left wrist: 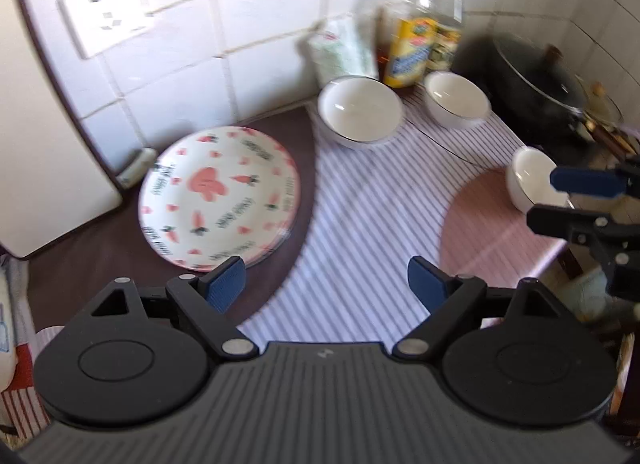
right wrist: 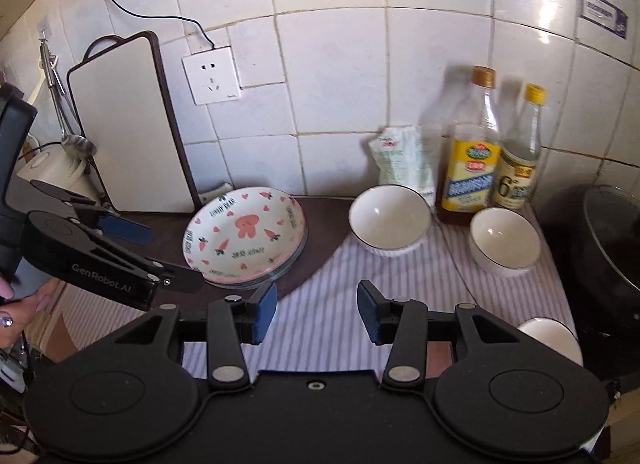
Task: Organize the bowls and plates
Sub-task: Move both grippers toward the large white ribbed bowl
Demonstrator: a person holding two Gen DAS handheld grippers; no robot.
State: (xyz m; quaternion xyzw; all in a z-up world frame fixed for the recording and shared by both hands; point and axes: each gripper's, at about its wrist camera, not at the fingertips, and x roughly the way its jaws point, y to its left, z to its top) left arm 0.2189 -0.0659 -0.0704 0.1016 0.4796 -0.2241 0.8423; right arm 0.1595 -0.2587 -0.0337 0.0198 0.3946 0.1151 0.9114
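White plates with pink hearts (right wrist: 245, 235) sit in one stack on the dark mat at the back left of the bench (right wrist: 320, 328), near the wall. That part looks done.

Three white bowls are not stacked yet. The big bowl (right wrist: 390, 219) sits by the back edge, just beside the bottles (right wrist: 472, 167). A smaller bowl (right wrist: 505, 240) sits to its right. The last bowl (right wrist: 554, 338) sits near the front right corner, well apart from the other two. I think the bowls are the job that is left.

Both tools hang above the striped cloth and tip down. The left tool (left wrist: 326, 284) is wide apart and holds nothing. The right tool (right wrist: 317, 312) is partly apart, narrower than the left, and holds nothing too. A hand (right wrist: 24, 304) grips the left tool.
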